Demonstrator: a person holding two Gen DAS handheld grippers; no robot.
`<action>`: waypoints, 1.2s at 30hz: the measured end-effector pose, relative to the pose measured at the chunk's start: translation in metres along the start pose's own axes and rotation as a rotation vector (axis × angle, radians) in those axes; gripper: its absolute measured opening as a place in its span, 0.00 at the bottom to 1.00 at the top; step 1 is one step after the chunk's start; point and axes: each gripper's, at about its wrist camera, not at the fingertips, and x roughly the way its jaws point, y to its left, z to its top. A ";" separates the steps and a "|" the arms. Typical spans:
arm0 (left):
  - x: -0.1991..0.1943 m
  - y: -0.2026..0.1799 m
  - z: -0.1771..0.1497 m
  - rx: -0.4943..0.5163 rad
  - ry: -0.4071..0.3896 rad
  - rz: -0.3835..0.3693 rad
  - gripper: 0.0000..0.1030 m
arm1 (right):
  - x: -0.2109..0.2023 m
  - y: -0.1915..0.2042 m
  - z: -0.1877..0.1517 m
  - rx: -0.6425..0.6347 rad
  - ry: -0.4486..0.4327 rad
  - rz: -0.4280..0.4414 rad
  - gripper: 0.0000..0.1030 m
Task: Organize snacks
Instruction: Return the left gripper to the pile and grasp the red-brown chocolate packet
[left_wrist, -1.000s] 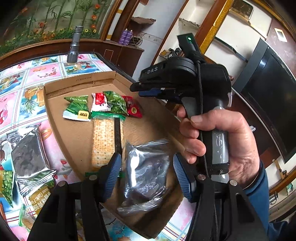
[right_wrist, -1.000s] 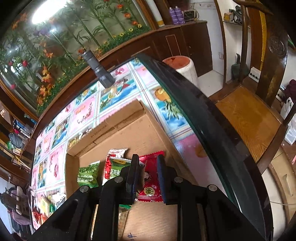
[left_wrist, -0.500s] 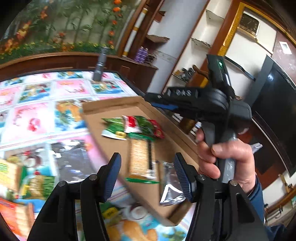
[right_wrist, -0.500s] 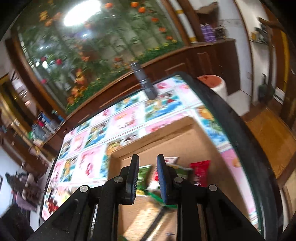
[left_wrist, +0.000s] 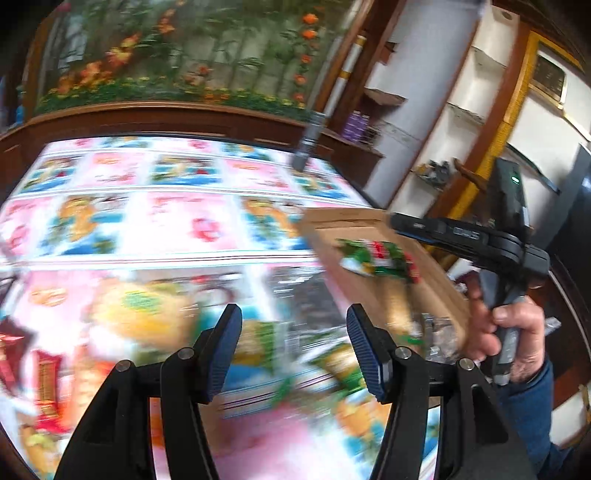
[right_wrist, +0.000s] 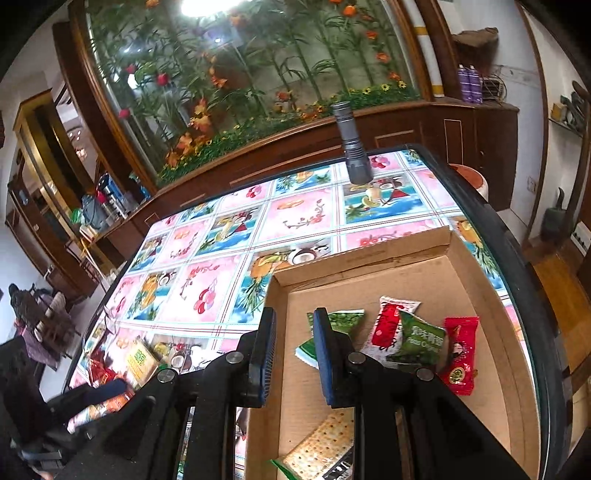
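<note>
A shallow cardboard tray (right_wrist: 480, 280) sits on the table's right side and holds small green and red snack packets (right_wrist: 421, 339) and a cracker pack (right_wrist: 321, 446). My right gripper (right_wrist: 291, 354) hovers over the tray's left wall, jaws narrowly apart and empty. My left gripper (left_wrist: 295, 343) is open and empty above blurred loose snacks (left_wrist: 144, 306) left of the tray (left_wrist: 369, 229). A silver packet (left_wrist: 436, 332) lies at the tray's near end. The right gripper body (left_wrist: 480, 243) shows at the right in the left wrist view.
The table has a bright fruit-print cloth (right_wrist: 295, 218). A grey flashlight (right_wrist: 351, 147) stands at its far edge. More snack packs (right_wrist: 136, 362) lie at the table's left. A wooden chair (right_wrist: 554, 280) stands to the right, beyond the table's dark edge.
My left gripper has swung left, off the silver packet in the tray, to above the loose snacks on the cloth. My right gripper has moved left over the tray's left wall.
</note>
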 end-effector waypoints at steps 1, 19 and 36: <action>-0.008 0.010 -0.001 -0.002 -0.008 0.031 0.56 | 0.002 0.002 -0.001 -0.007 0.005 0.002 0.21; -0.062 0.147 -0.029 -0.008 0.070 0.375 0.56 | 0.009 0.011 -0.005 -0.028 0.026 -0.001 0.22; -0.027 0.176 -0.025 -0.046 0.151 0.442 0.35 | 0.011 0.016 -0.008 -0.041 0.029 0.003 0.22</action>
